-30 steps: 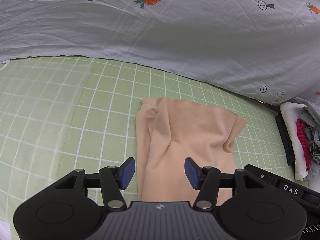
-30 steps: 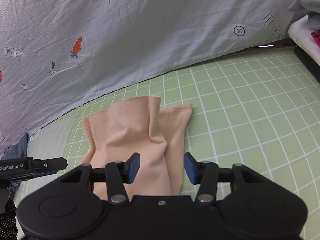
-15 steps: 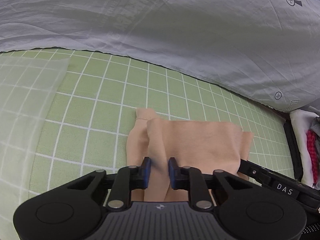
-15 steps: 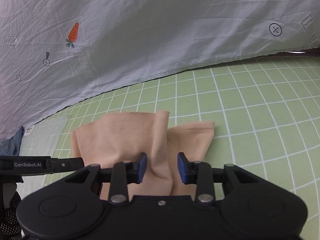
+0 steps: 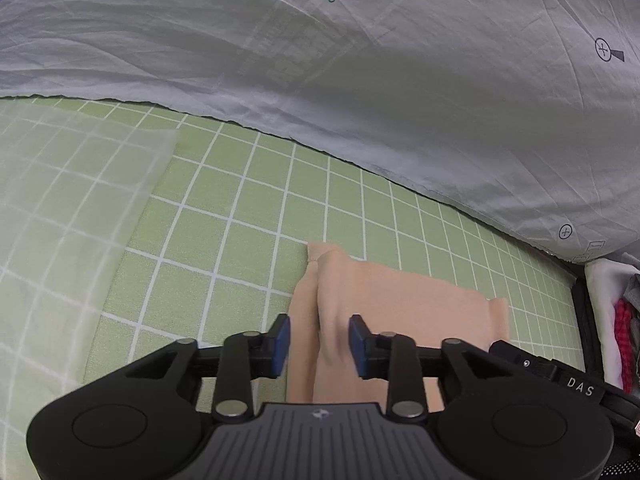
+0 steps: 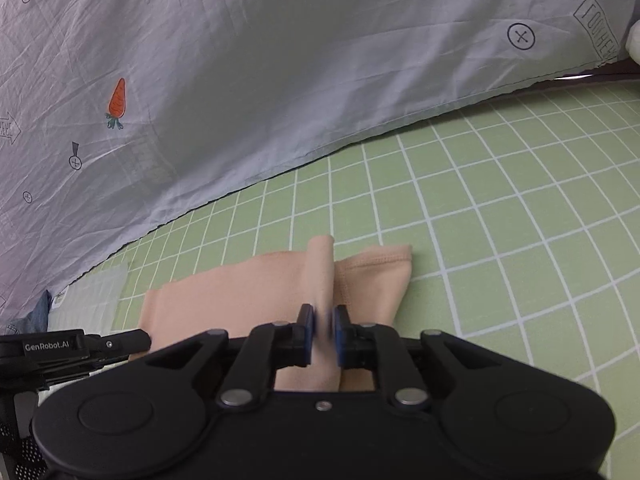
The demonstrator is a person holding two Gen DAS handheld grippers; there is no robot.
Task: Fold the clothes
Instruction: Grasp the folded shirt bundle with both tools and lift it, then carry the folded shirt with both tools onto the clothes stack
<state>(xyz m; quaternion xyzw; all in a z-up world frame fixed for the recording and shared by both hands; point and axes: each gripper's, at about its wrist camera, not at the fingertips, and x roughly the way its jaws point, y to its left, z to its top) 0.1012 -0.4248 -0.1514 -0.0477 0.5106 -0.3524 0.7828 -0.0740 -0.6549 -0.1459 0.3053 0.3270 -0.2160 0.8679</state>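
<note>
Both wrist views look low and close across the green grid mat (image 5: 240, 208), sharing the peach garment (image 6: 256, 284).

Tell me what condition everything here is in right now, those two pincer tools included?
Left gripper: open, fingers either side of a raised ridge in the cloth.
Right gripper: shut on a pinched fold of the cloth.
Peach garment: partly folded, rumpled, lying on the mat.
Green grid mat: spread flat.
Carrot-print sheet: draped, creased, its edge meeting the mat.
Clothes pile: heaped at the right edge of the left view.
</note>
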